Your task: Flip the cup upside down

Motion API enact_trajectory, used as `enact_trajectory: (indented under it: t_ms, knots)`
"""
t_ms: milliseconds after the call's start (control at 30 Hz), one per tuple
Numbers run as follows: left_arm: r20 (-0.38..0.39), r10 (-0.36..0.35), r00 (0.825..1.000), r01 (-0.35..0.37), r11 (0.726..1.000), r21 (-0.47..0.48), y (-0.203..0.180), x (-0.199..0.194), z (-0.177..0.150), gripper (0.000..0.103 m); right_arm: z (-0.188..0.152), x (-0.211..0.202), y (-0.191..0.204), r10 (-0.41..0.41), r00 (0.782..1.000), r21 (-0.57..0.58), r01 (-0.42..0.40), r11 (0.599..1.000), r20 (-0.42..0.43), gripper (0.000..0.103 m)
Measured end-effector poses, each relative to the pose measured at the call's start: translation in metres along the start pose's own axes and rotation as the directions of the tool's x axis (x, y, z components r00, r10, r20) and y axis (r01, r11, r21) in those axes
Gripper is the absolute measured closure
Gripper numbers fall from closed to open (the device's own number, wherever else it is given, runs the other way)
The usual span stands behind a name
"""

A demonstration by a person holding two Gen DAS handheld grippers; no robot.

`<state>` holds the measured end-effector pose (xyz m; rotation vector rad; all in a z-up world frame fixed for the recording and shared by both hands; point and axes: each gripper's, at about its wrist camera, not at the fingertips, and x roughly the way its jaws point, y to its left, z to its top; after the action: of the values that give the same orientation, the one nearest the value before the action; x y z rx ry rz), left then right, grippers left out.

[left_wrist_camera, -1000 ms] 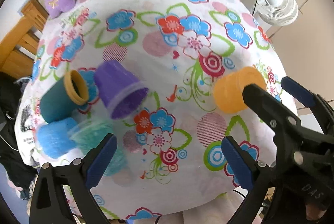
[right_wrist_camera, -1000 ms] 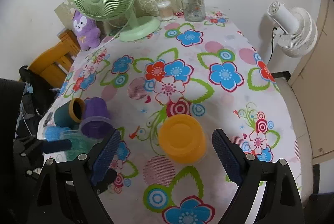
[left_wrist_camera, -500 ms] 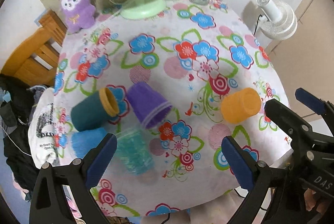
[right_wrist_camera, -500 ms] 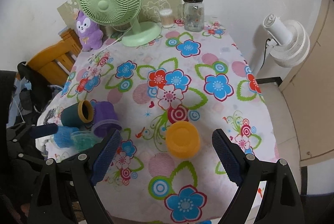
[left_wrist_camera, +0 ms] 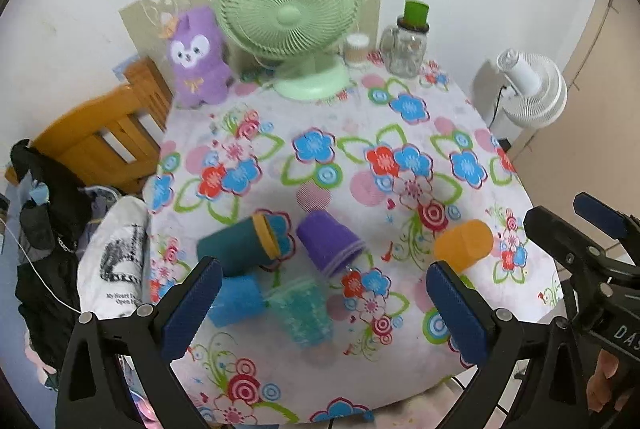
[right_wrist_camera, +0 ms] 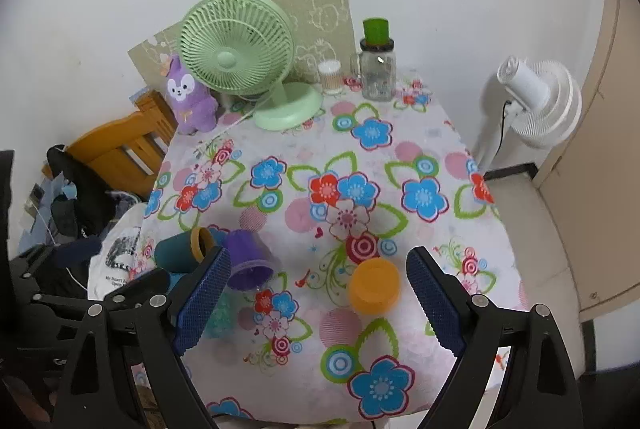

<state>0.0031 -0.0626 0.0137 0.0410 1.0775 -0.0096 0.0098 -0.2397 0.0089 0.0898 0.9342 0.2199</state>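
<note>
An orange cup [right_wrist_camera: 374, 289] stands upside down on the flowered tablecloth, also in the left wrist view [left_wrist_camera: 464, 243]. To its left lie a purple cup [left_wrist_camera: 330, 243], a teal cup with an orange rim [left_wrist_camera: 238, 245], a blue cup [left_wrist_camera: 236, 299] and a clear teal cup [left_wrist_camera: 306, 313], all on their sides. The purple cup [right_wrist_camera: 246, 261] and teal cup [right_wrist_camera: 182, 249] also show in the right wrist view. My left gripper [left_wrist_camera: 320, 313] is open and empty above the front cups. My right gripper [right_wrist_camera: 320, 305] is open and empty, held back from the orange cup.
A green desk fan [left_wrist_camera: 292, 17], a purple plush toy [left_wrist_camera: 198, 57], a glass jar with a green lid [left_wrist_camera: 408, 41] and a small pot [left_wrist_camera: 357, 49] stand at the table's far edge. A white floor fan [right_wrist_camera: 536, 97] is at the right; a wooden chair [left_wrist_camera: 100, 141] with clothes at the left.
Both grippers have pulled back and up from the table, so more of it shows. The orange cup stays upside down, apart from the right gripper. The other cups have not moved.
</note>
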Motion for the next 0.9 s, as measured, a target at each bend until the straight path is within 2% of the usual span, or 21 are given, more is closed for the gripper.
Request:
enact_trajectory:
  t_ms: [467, 900]
  knots:
    - [0.114, 0.045, 0.992, -0.038, 0.998, -0.059, 0.028, -0.039, -0.004, 0.000, 0.000, -0.023, 0.034, -0.015, 0.998, -0.082, 0.020, 0.996, 0.058, 0.012]
    - [0.128, 0.043, 0.991, -0.034, 0.997, -0.071, 0.034, -0.041, -0.009, 0.000, -0.002, -0.029, 0.042, -0.029, 0.997, -0.091, 0.036, 0.995, 0.074, 0.012]
